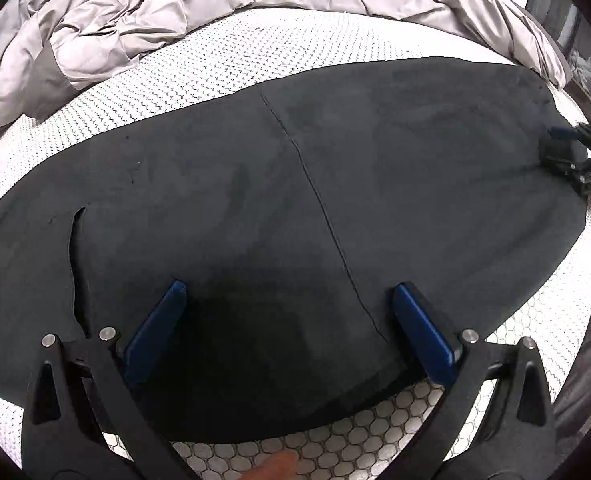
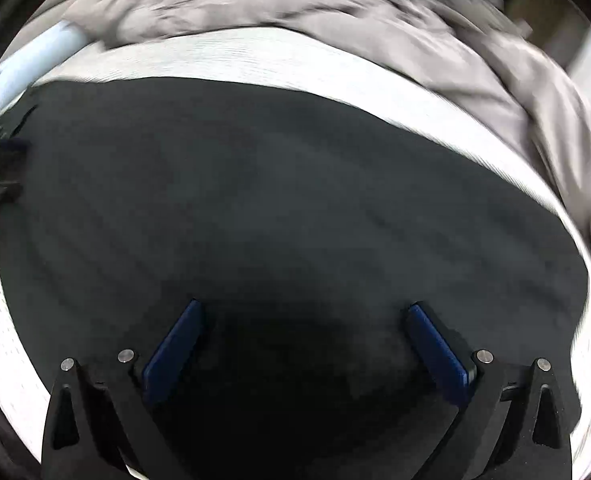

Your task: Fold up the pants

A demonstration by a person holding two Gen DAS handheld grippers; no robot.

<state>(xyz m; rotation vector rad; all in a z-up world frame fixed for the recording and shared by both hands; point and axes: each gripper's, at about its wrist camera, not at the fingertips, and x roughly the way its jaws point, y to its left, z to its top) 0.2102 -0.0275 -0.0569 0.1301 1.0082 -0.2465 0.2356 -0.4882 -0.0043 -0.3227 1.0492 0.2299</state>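
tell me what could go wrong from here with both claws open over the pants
1. Both the left claw and the right claw stand open above the dark pants, so closing now may pinch only one layer and the fold could come apart.
2. The pants lie on a patterned mattress; a low grab might catch its cover.
3. The rumpled grey duvet lies close behind and could snag a folded edge.

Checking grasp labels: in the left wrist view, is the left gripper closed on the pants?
No. The left gripper has its blue fingers spread wide over the dark pants, pinching nothing.
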